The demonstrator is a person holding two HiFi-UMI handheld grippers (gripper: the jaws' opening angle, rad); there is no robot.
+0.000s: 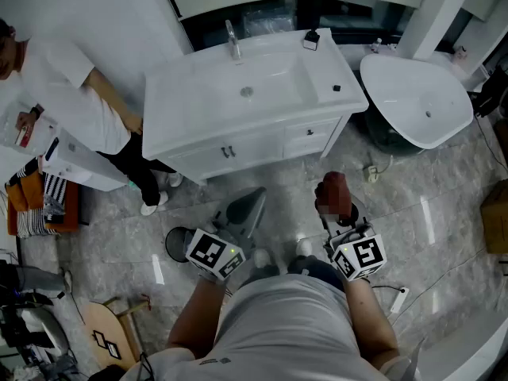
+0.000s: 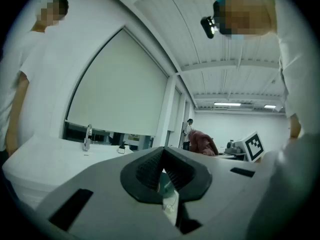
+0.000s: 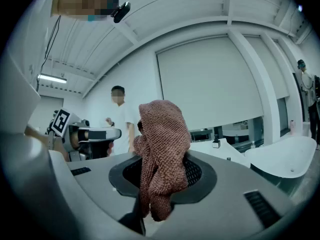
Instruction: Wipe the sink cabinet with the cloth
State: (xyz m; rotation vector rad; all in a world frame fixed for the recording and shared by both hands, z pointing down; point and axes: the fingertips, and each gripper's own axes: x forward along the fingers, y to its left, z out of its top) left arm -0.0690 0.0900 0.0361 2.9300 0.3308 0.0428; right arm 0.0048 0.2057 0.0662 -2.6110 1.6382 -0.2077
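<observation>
The white sink cabinet (image 1: 238,145) with its faucet (image 1: 233,42) stands ahead of me, and shows again as a white top in the left gripper view (image 2: 45,159). My right gripper (image 1: 336,206) is shut on a reddish-brown cloth (image 1: 333,190). The cloth rises bunched from the jaws and hangs over them in the right gripper view (image 3: 162,149). My left gripper (image 1: 251,201) is held low over the floor, short of the cabinet front. Its jaws meet at a point (image 2: 163,170) with nothing held between them. Both grippers are apart from the cabinet.
A person in white (image 1: 63,94) stands at the cabinet's left end. A white freestanding basin (image 1: 421,101) sits to the right. A small dark item (image 1: 311,40) rests on the cabinet top. A wooden stool (image 1: 111,328) is at lower left, a cardboard box (image 1: 496,217) at the right edge.
</observation>
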